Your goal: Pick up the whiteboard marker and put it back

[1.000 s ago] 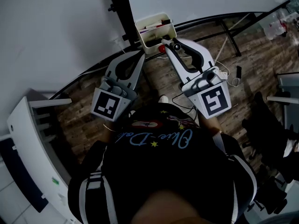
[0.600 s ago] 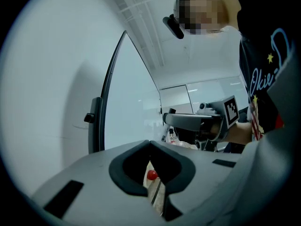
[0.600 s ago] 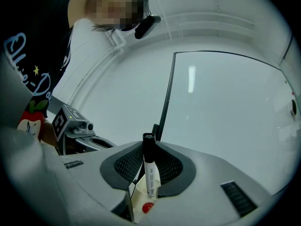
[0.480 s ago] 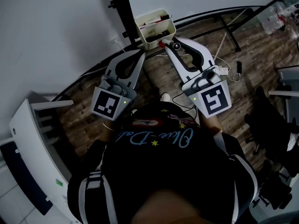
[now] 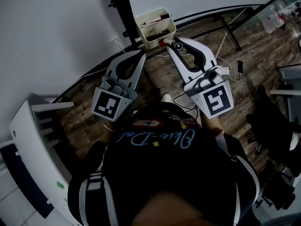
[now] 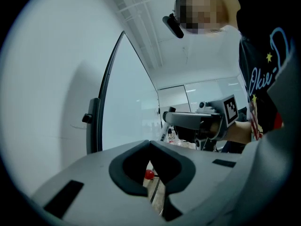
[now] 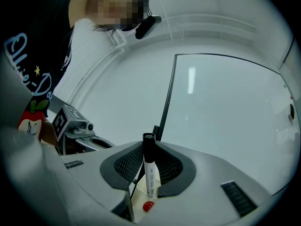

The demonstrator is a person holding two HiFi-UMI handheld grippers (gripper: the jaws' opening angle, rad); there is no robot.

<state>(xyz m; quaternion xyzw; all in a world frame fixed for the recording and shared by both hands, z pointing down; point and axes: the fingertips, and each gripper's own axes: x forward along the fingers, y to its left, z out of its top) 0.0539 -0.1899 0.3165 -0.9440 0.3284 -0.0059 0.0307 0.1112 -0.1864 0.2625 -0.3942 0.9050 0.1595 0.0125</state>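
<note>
Your right gripper (image 7: 150, 149) clamps the whiteboard marker (image 7: 150, 173), seemingly just above its tray (image 5: 158, 39); lower it in, while your left gripper (image 6: 150, 147) has its jaws together.

The white tray's (image 5: 158, 39) contents are too small to identify.

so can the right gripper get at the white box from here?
Probably yes. The right gripper, jaws shut on the whiteboard marker, is at the front rim of the white box, nothing between them; the left gripper sits aside.
</note>
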